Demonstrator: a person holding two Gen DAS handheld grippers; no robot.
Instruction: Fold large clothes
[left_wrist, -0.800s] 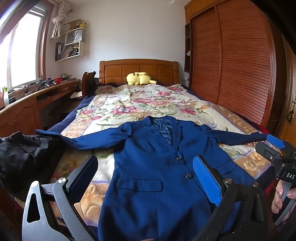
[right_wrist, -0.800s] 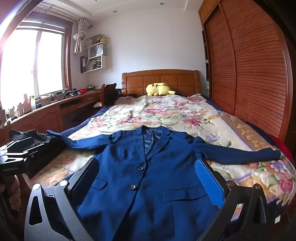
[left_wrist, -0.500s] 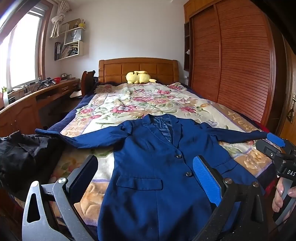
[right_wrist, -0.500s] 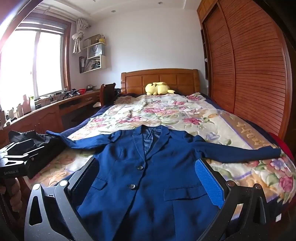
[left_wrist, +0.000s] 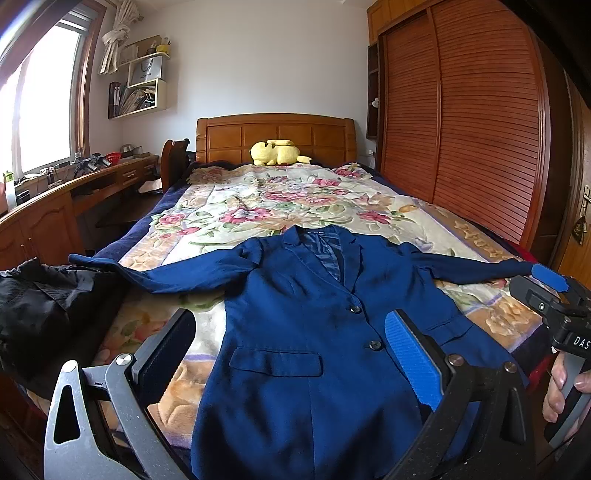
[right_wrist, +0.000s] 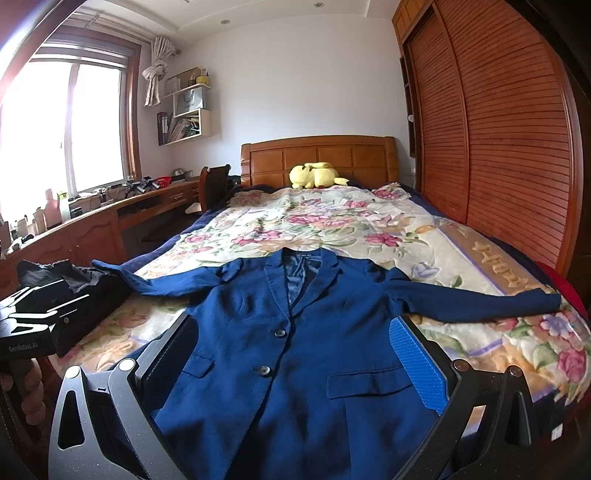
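Note:
A dark blue suit jacket (left_wrist: 314, 332) lies face up and buttoned on the floral bedspread (left_wrist: 280, 199), collar toward the headboard, both sleeves spread sideways. It also shows in the right wrist view (right_wrist: 295, 347). My left gripper (left_wrist: 291, 354) is open and empty, held above the jacket's lower left part. My right gripper (right_wrist: 295, 354) is open and empty above the jacket's lower front. The right gripper's body (left_wrist: 554, 310) shows at the right edge of the left wrist view, near the right sleeve cuff (left_wrist: 517, 266).
A black garment (left_wrist: 44, 306) lies heaped at the bed's left edge. A yellow plush toy (left_wrist: 277, 152) sits by the wooden headboard (left_wrist: 275, 136). A wooden desk (left_wrist: 55, 206) runs along the left wall and a louvred wardrobe (left_wrist: 480, 129) along the right.
Both grippers have risen and drawn back slightly, so the jacket sits a little lower in both views. The jacket has not moved.

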